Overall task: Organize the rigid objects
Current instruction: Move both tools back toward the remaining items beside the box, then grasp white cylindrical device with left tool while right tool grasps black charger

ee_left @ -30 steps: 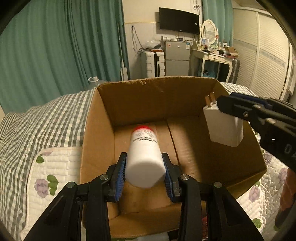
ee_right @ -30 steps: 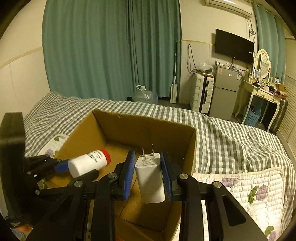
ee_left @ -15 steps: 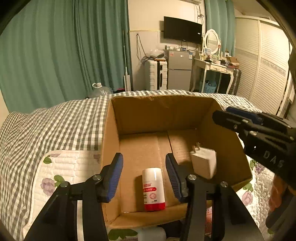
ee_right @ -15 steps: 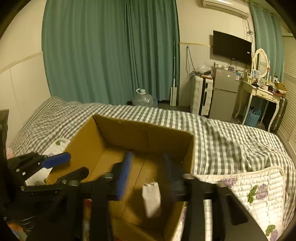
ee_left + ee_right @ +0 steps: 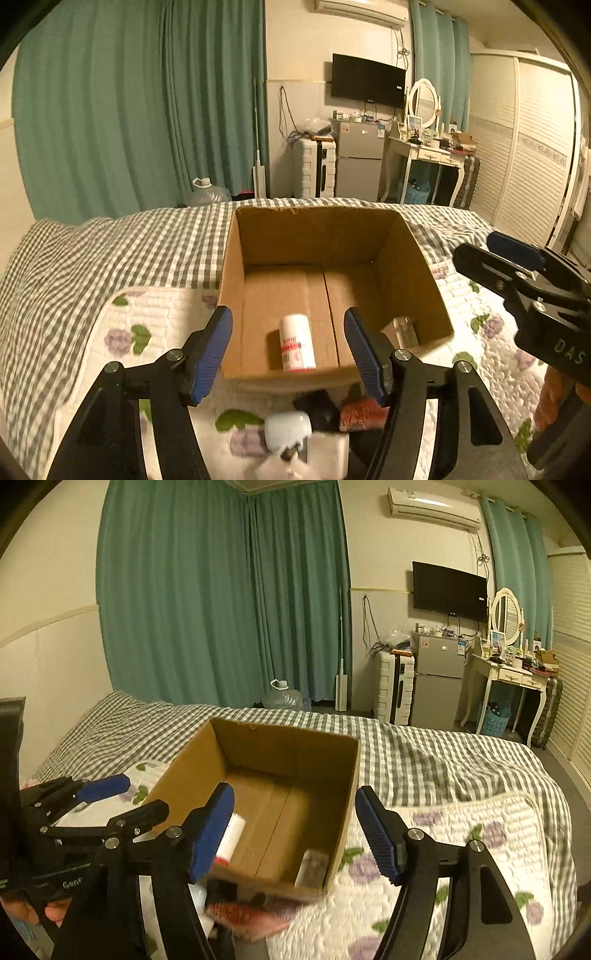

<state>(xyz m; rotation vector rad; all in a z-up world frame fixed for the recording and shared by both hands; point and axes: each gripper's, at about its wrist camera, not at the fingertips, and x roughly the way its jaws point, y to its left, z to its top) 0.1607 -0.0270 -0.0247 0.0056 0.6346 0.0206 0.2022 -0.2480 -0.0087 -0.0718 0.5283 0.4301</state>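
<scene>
An open cardboard box (image 5: pixel 402 266) (image 5: pixel 192 760) sits on the bed. Inside lie a white bottle with a red cap (image 5: pixel 296 342) (image 5: pixel 231 834) and a white plug charger (image 5: pixel 404 330) (image 5: pixel 314 866) in the near right corner. My left gripper (image 5: pixel 288 350) is open and empty, above the box's near edge. My right gripper (image 5: pixel 295 830) is open and empty, held over the box; it also shows at the right in the left wrist view (image 5: pixel 517 266). The left gripper shows at the left in the right wrist view (image 5: pixel 110 797).
Loose items lie on the floral quilt (image 5: pixel 155 332) in front of the box: a white cap-like object (image 5: pixel 288 428), a black item (image 5: pixel 317 406), a red packet (image 5: pixel 360 413) (image 5: pixel 243 915). A checked blanket (image 5: pixel 443 760) covers the bed beyond.
Both grippers opened and dropped their loads: the bottle and the charger now lie in the box. Both grippers have pulled back and up from the box.
</scene>
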